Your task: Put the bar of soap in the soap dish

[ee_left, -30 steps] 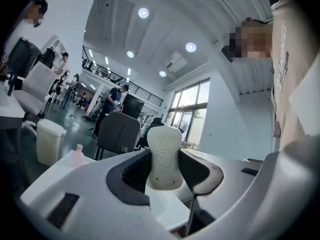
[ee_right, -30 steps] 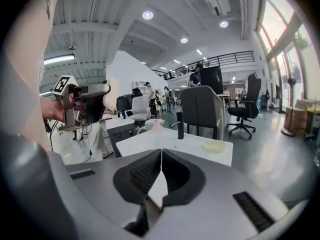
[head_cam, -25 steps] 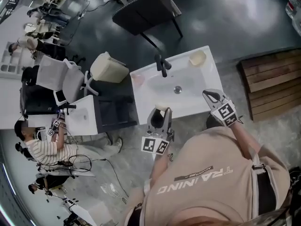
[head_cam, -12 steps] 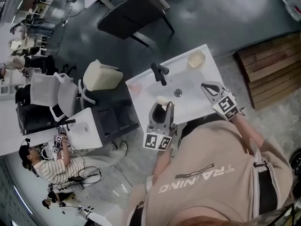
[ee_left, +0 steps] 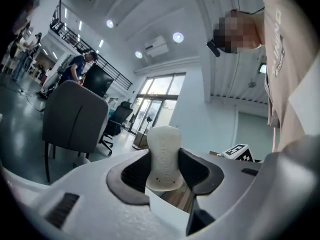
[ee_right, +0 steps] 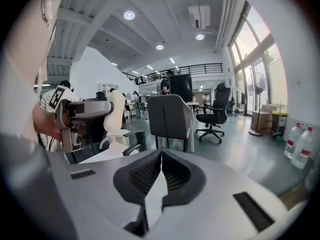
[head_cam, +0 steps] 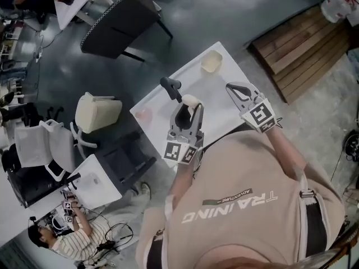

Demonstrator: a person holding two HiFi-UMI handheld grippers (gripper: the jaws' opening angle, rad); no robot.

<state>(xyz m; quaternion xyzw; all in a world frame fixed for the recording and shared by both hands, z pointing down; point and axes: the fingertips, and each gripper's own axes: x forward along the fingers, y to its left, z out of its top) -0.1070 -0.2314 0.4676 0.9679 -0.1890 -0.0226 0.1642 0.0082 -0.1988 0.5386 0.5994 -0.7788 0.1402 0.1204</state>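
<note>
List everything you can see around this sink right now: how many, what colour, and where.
sink: one, white, centre of the head view
faucet: one, black, at the sink's back edge
soap dish: one, cream, far corner of the sink
pink item: one, pink, left corner of the sink, too small to identify
bar of soap: one, off-white, held above the sink
dark chair: one, grey-black, on the floor beyond the sink
cream chair: one, left of the sink
wooden pallet: one, brown, on the floor to the right
seated person: one, striped shirt, lower left
left gripper: grey, clamped on the bar of soap
right gripper: grey, jaws together, empty, near the sink's right edge
</note>
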